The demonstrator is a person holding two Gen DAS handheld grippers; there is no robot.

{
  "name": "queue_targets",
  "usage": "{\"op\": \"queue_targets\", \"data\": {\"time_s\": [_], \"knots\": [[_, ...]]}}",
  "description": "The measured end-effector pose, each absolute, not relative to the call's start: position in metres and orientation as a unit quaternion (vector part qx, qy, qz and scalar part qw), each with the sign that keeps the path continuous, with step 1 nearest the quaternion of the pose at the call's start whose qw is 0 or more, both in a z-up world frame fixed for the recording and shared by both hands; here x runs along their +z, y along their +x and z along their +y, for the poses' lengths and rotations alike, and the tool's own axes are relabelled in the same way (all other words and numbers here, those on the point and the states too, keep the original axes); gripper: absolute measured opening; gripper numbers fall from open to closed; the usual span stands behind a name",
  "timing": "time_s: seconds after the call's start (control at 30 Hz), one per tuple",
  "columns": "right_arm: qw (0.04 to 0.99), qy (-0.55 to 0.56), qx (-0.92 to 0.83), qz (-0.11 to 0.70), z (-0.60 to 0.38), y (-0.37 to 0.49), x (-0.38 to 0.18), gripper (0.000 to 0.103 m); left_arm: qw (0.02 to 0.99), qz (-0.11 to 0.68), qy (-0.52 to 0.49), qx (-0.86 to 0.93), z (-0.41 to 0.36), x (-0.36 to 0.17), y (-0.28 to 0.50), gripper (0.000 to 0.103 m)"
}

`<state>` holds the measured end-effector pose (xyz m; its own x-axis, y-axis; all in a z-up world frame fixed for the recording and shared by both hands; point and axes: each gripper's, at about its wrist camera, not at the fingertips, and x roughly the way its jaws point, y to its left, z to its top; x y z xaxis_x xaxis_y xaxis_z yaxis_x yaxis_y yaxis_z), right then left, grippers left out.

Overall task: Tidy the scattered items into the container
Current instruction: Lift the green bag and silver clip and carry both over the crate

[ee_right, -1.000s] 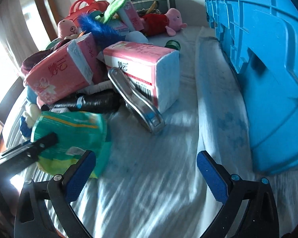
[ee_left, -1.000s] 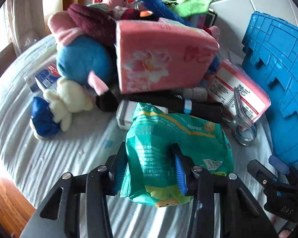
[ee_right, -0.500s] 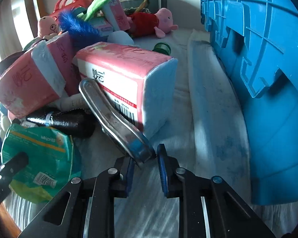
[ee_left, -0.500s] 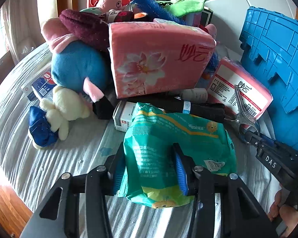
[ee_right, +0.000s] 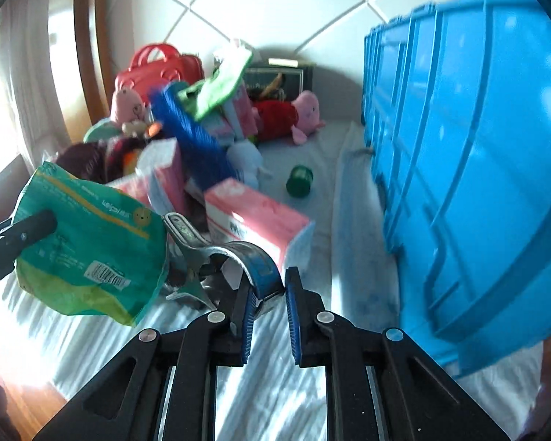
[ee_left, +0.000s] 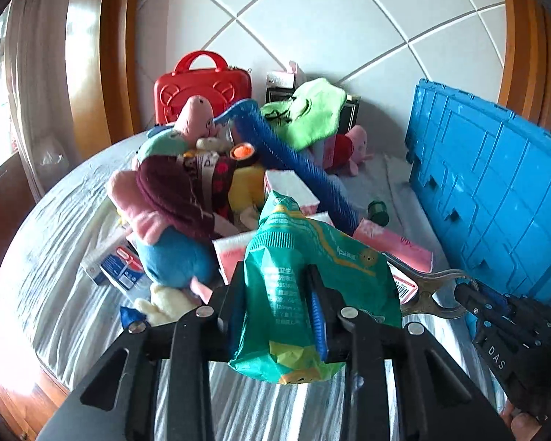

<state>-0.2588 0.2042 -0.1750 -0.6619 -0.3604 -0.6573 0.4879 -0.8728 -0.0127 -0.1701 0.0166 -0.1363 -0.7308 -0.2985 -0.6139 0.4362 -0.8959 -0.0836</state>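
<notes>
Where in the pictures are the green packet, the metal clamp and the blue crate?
green packet (ee_left: 312, 279): left wrist view, on its printed front, between the pads.
metal clamp (ee_right: 198, 246): right wrist view, on its silver handle arm.
blue crate (ee_right: 470, 169): right wrist view, on its ribbed side wall.

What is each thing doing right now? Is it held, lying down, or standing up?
Left tongs: closing, squeezing the green packet.
Green packet: held up off the sheet.
Right tongs: closing, pinching the metal clamp.
Metal clamp: lifted by its blue-tipped handle.
Blue crate: standing beside the pile, nothing visibly put in.
Pink tissue pack: lying on the sheet.
Red case: upright at the wall.
</notes>
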Motion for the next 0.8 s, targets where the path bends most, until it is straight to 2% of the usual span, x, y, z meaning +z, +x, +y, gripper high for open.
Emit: {"op": "queue_targets", "data": {"time_s": [0.43, 0.8], "knots": [[0.208, 0.179, -0.958, 0.088, 0.173, -0.218, -0.049, 0.011, 0.197, 0.071, 0.201, -0.957, -0.003, -0.04, -0.119, 0.029], [0.17, 0.145, -0.97, 0.09, 0.178, -0.225, 0.004, 0.011, 0.177, 0.038, 0.193, -0.964, 0.007, -0.012, -0.148, 0.029]]}}
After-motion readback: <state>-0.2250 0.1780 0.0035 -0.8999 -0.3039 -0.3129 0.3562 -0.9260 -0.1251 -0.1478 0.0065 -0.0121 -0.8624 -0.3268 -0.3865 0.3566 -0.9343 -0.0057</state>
